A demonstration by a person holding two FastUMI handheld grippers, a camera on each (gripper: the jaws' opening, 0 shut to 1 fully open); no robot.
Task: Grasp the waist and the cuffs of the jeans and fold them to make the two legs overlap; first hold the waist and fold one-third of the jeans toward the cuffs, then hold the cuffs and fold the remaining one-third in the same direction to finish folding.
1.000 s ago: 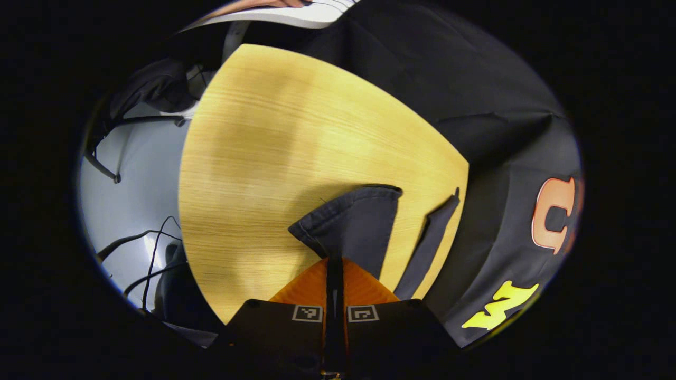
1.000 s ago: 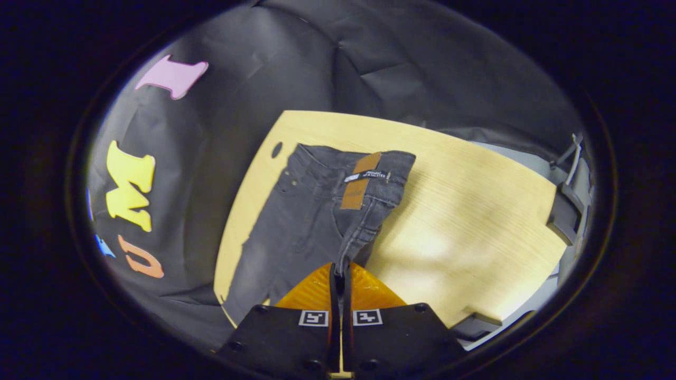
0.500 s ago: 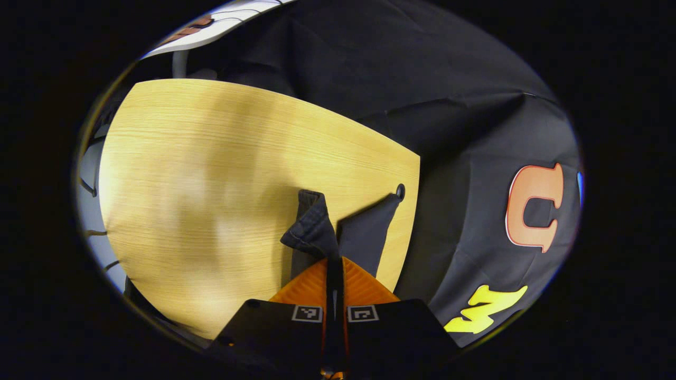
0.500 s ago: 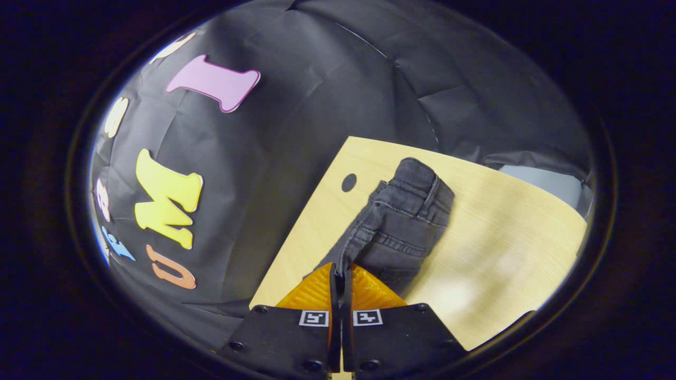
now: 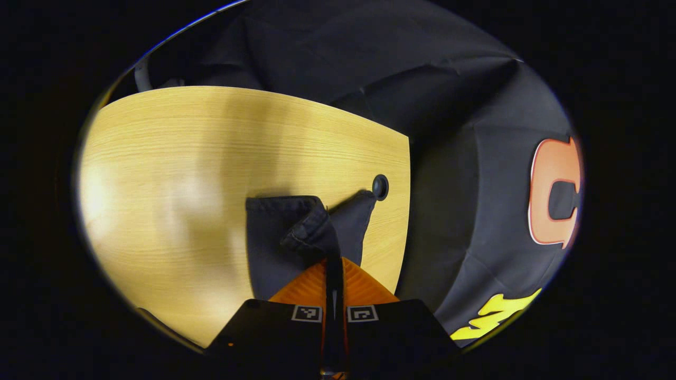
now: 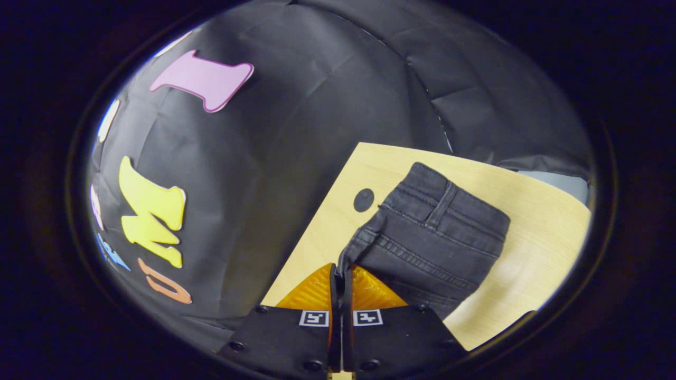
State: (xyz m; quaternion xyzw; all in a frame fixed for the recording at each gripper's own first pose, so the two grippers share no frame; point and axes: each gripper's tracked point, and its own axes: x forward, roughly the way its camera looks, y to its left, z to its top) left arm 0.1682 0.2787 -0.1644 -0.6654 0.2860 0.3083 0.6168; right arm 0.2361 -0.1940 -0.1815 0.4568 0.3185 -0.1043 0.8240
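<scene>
A pale wooden tabletop (image 6: 533,237) carries dark grey denim jeans (image 6: 433,237), legs overlapped near its edge. Left tongs (image 5: 334,261) pinch a cuff; right tongs (image 6: 340,272) pinch the waistband. Uneven lowering could skew the layers or bunch them.

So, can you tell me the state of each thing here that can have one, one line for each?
jeans: folded lengthwise, legs overlapped, lying on the table, pinched at both ends.
left gripper: jaws shut on the cuff end.
right gripper: jaws shut on the waist end.
table: bare wood beside the jeans, round hole near its edge.
</scene>
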